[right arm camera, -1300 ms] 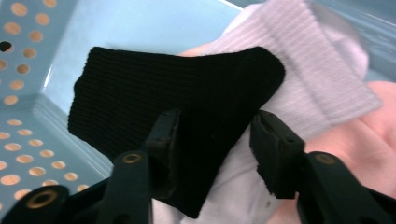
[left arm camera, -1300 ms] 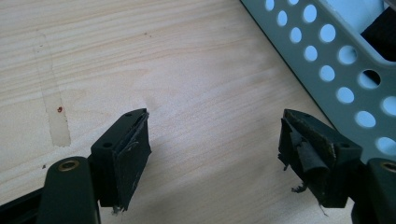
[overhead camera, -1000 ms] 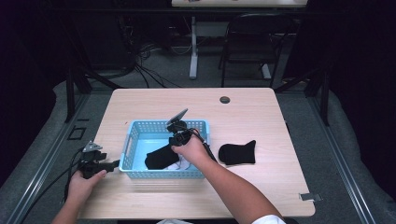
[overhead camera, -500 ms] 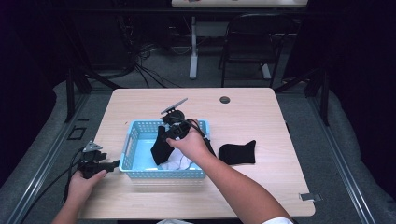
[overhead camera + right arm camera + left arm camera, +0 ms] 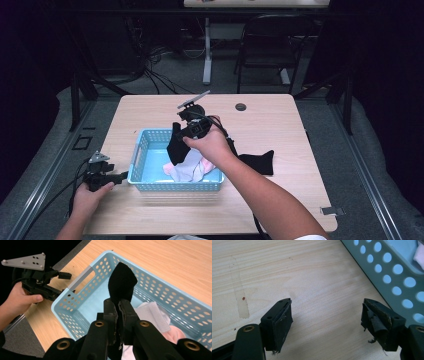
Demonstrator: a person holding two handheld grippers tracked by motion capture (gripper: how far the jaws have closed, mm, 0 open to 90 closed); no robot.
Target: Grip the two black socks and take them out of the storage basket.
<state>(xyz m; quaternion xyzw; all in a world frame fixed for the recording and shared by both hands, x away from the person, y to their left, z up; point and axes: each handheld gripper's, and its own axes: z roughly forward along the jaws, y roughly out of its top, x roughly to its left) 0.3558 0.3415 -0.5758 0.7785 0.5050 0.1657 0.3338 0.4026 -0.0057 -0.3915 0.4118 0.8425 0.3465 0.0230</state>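
Note:
My right gripper (image 5: 186, 131) hangs above the light blue basket (image 5: 142, 150), shut on a black sock (image 5: 176, 148) that dangles into it. In the right gripper view the jaws (image 5: 118, 306) are pressed together on the black sock (image 5: 122, 282) over the basket (image 5: 82, 302). White and pink socks (image 5: 192, 170) lie inside the basket. A second black sock (image 5: 257, 162) lies on the table to the right of the basket. My left gripper (image 5: 114, 176) rests at the table's left side, just beside the basket; its jaws (image 5: 327, 317) stand wide open over bare wood.
A dark round grommet (image 5: 241, 106) sits in the tabletop at the back. A strip of tape (image 5: 332, 211) is stuck near the front right corner. A chair (image 5: 270, 45) and cables stand on the floor behind the table.
My right gripper has risen from inside the basket and lifted the black sock with it, uncovering the white and pink socks. The left gripper has stayed in place.

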